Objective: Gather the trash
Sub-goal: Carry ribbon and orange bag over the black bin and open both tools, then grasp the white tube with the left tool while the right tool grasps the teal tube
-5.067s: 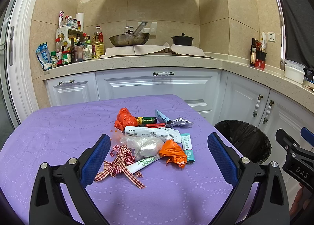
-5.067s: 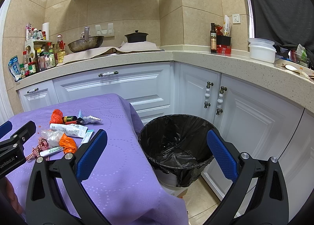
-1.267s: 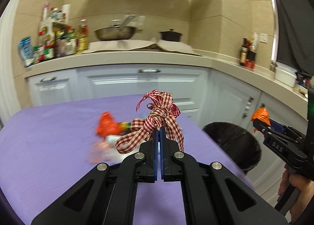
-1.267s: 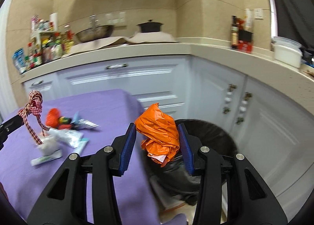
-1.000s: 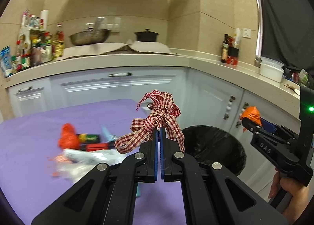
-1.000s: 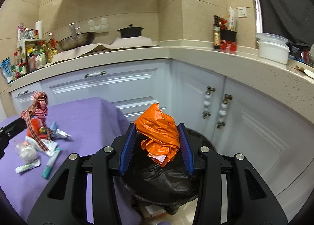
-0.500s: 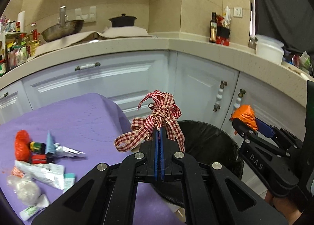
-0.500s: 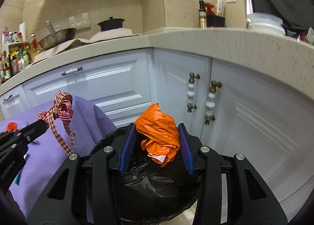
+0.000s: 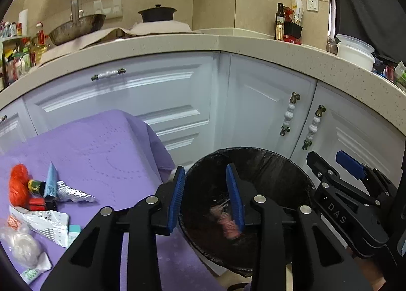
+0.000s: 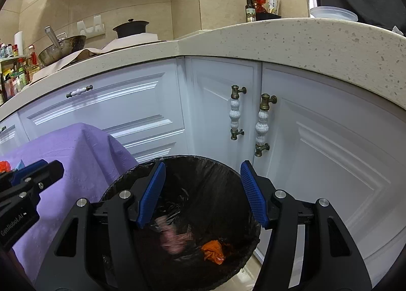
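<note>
My left gripper (image 9: 205, 167) hangs over the black-lined trash bin (image 9: 266, 151), its jaws opening with nothing between them. A red checked ribbon (image 9: 228, 225) shows as a blur falling inside the bin. My right gripper (image 10: 203, 164) is above the same bin (image 10: 192, 157), jaws opening and empty. The crumpled orange bag (image 10: 213, 251) lies at the bin's bottom beside the blurred ribbon (image 10: 172, 237). On the purple-clothed table (image 9: 101, 151) lie an orange bag (image 9: 17, 187), a foil wrapper (image 9: 71, 193), a white tube (image 9: 43, 220) and a clear plastic wad (image 9: 24, 247).
White cabinet doors with knobbed handles (image 10: 262, 126) stand close behind the bin. The speckled countertop (image 9: 177, 42) above carries a wok, a black pot and bottles. The right gripper (image 9: 330, 161) sits just right of the left one, over the bin's edge.
Both grippers have opened. The checked ribbon left the left jaws and the orange bag left the right jaws; both dropped into the bin.
</note>
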A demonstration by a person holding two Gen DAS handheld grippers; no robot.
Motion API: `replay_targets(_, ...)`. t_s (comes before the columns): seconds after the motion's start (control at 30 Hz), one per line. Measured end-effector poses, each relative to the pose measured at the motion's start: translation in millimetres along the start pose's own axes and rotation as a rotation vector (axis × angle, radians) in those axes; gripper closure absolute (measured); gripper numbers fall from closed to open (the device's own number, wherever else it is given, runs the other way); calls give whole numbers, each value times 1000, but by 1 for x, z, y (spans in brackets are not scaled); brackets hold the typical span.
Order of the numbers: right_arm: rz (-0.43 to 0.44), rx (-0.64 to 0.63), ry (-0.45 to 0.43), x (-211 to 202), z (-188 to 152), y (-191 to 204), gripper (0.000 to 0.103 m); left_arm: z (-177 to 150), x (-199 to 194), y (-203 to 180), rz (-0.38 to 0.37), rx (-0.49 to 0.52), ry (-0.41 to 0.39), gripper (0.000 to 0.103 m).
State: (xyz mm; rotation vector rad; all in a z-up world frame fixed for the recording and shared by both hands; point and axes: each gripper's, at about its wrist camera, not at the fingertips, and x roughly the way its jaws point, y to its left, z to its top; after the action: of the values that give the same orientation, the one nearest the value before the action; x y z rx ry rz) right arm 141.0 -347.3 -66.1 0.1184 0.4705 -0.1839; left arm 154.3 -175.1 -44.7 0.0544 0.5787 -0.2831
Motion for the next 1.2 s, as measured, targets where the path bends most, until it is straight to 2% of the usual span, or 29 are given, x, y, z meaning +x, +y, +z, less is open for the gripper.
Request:
replay_targets(0.17,15,1,4,-9,0,7,43,-2,-14,14,11,-20,-7,61)
replay_targets(0.37,83,-13,18,-26,-5,35,42,-16,-43,47,64,-47,-11,59)
replay_targets(0.8,331,-117,88,-65,-29,153,42,-67,-115,150,297,-127,6,59)
replay_targets(1.03,389,-194,124,-79,-44,207,42,-89,-139,193,357,-186,15,59)
replay_targets(1.2,386,-241,189,-77,-56,233,43,-100,-149,213,363,-204,20,59)
